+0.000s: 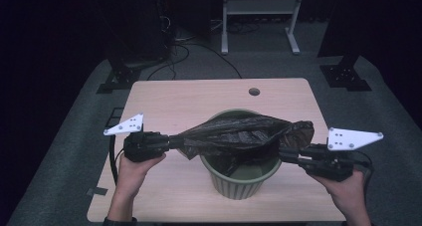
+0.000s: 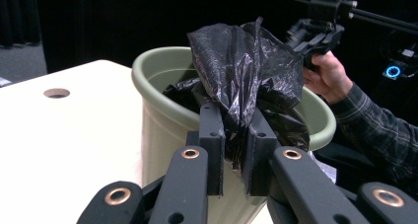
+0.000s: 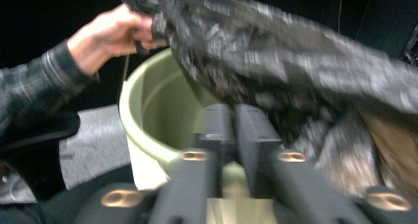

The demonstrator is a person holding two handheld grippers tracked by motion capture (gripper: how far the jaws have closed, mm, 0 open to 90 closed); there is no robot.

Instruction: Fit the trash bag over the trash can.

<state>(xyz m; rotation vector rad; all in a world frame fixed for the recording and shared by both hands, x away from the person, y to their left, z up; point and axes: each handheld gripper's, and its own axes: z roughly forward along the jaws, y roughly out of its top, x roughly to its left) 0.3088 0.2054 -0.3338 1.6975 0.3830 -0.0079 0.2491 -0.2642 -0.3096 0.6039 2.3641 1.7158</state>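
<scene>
A green bin (image 1: 239, 186) stands on the table's near half. A black plastic bag (image 1: 239, 134) is stretched across its mouth, and part of it hangs inside. My left gripper (image 1: 175, 142) is left of the bin, level, and shut on the bag's left end. The left gripper view shows the film bunched between its jaws (image 2: 235, 118), in front of the bin (image 2: 162, 115). My right gripper (image 1: 282, 154) reaches the bin's right rim under the bag's loose right end. In the blurred right gripper view its jaws (image 3: 234, 110) stand almost together, with the bag (image 3: 296, 61) at their tips, seemingly pinched.
The light wood table (image 1: 164, 101) has a round cable hole (image 1: 254, 91) at the back. A white frame (image 1: 259, 7) stands on the floor behind it. Black stand bases sit at the back left (image 1: 119, 76) and back right (image 1: 346, 76).
</scene>
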